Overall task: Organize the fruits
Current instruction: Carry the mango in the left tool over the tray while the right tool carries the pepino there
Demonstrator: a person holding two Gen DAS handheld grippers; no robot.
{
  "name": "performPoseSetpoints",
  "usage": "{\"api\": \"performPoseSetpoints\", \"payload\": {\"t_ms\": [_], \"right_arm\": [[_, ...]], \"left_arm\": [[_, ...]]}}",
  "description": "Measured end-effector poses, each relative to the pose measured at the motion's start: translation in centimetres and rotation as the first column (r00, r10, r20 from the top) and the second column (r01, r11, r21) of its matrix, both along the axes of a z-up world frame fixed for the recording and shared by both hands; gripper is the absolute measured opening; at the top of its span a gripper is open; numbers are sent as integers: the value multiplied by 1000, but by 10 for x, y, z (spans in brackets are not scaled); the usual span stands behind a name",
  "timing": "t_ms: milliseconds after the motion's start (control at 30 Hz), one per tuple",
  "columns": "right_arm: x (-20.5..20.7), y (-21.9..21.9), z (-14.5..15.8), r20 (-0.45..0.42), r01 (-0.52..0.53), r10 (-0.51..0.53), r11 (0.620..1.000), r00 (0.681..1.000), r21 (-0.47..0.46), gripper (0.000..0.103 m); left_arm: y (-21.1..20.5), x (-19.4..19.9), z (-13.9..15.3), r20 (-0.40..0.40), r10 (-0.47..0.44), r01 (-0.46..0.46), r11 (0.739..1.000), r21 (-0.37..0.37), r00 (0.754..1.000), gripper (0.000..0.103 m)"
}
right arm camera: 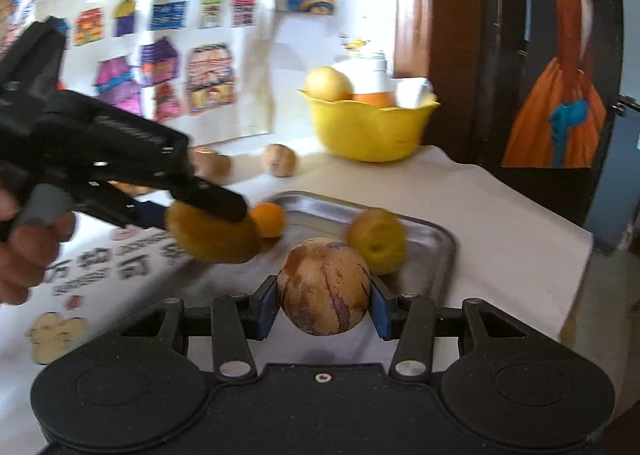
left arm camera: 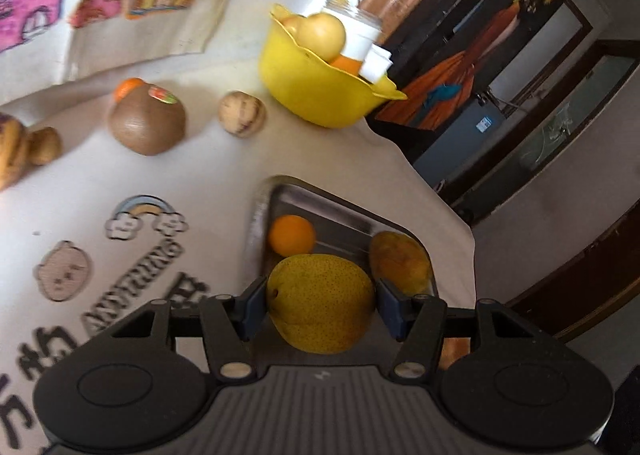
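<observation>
An orange (left arm camera: 291, 235) and a mango (left arm camera: 400, 261) lie in the tray (left arm camera: 340, 211), bowl (left arm camera: 320, 91) behind it.

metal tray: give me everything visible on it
The metal tray is a shallow rectangular pan, shiny steel by the look, with rounded corners and a low raised rim. It lies flat on the white tablecloth near the table's edge. Inside sit a small orange and a yellow-orange fruit. The left gripper holds a speckled yellow pear and the right gripper a streaked tan fruit, both over or near the tray; contact cannot be told.
</observation>
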State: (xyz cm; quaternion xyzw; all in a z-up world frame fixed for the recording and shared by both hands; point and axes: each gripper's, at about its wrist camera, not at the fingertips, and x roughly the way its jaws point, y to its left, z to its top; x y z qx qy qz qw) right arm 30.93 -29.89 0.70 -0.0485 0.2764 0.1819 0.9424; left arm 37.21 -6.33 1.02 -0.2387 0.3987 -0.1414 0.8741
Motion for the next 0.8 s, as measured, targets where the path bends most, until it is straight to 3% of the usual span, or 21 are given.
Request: {"api": "performPoseSetpoints", "payload": {"t_ms": [200, 433, 800], "right_arm": [[26, -16, -17, -6, 32, -32, 999, 999, -10, 48], [34, -17, -28, -17, 22, -22, 1000, 1000, 0, 49], [32, -15, -31, -15, 27, -27, 1000, 1000, 1, 49]], "left_arm": [[-17, 4, -4, 20, 0, -1, 999, 46, 1000, 62], [-20, 10, -15, -9, 3, -2, 998, 62, 1000, 62], [-17, 10, -17, -20, 11, -10, 999, 46, 1000, 62]]}}
